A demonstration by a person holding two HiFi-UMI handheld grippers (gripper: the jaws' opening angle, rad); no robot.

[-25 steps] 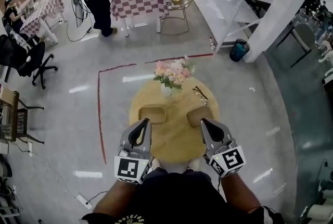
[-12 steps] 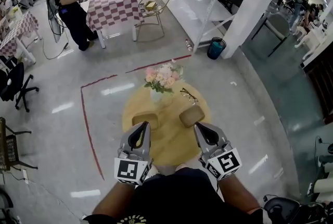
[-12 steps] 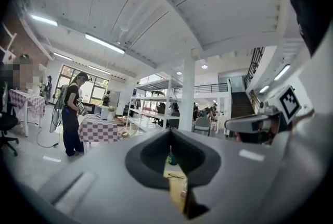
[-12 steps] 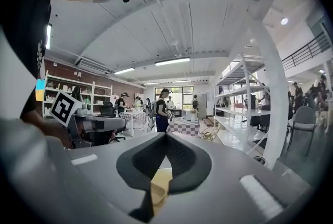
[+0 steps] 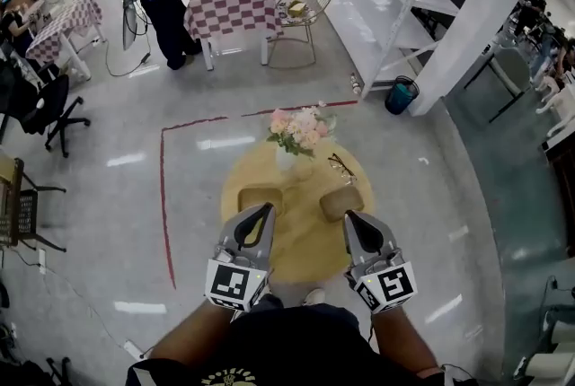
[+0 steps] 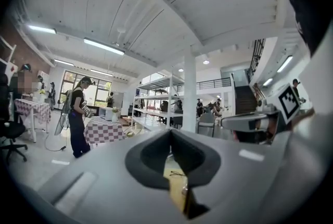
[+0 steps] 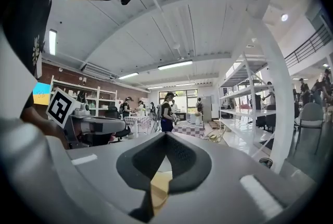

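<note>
While the left gripper (image 5: 262,212) and right gripper (image 5: 352,219) hover over the round table (image 5: 305,250) with jaws pressed together and empty, the left wooden tray (image 5: 258,196) and right wooden tray (image 5: 341,201) just ahead look stiff and light, probably best pinched by a rim.

Left hand-held gripper (image 5: 261,212) and right hand-held gripper (image 5: 352,219) point forward abreast — jaws pressed together.

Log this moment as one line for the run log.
left gripper: shut, empty, near left tan block | right gripper: shut, empty, near right tan block | round table: flower vase, glasses at far side
</note>
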